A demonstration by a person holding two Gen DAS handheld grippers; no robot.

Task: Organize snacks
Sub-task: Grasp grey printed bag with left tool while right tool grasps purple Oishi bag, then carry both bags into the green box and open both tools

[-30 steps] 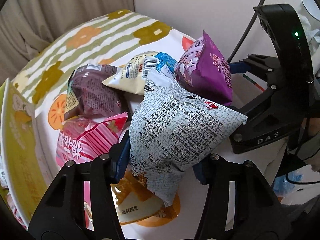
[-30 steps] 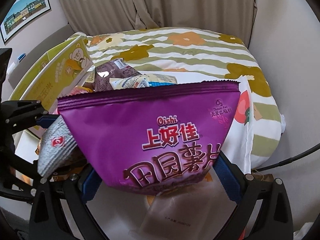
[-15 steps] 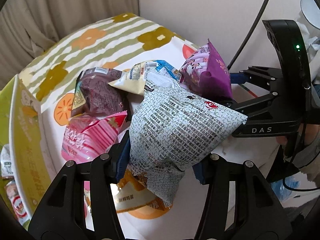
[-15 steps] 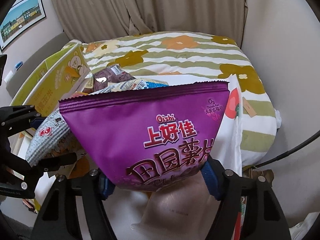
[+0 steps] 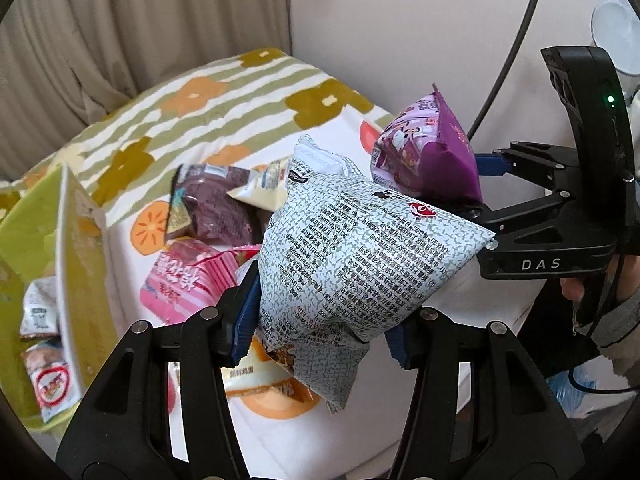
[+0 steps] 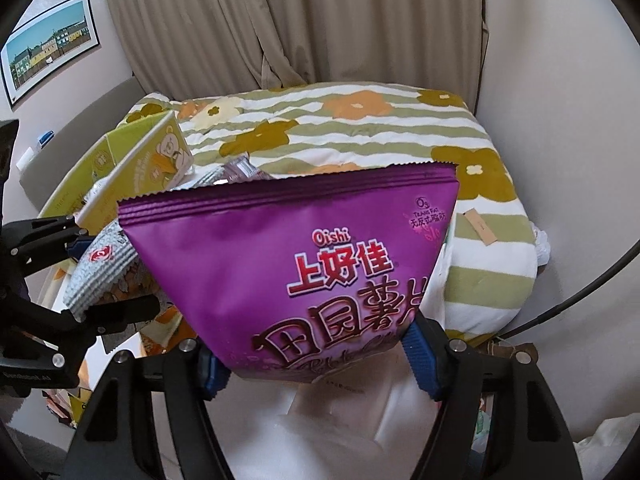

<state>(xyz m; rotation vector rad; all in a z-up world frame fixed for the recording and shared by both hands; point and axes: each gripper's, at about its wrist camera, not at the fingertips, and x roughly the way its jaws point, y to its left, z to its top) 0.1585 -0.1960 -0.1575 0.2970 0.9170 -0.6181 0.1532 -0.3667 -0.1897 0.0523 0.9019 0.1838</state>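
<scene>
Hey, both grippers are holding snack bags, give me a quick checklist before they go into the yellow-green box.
1. Left gripper shut on the grey-white printed bag: ok, pinched near its lower end.
2. Right gripper shut on the purple Oishi chip bag: ok, held by its bottom edge.
3. Both bags lifted off the snack pile: ok.
4. The two bags apart from each other: cannot tell, they overlap in the left wrist view.
5. Yellow-green box open: ok, small packets show inside.
6. Room in the box for both bags: cannot tell, its interior is mostly hidden.
</scene>
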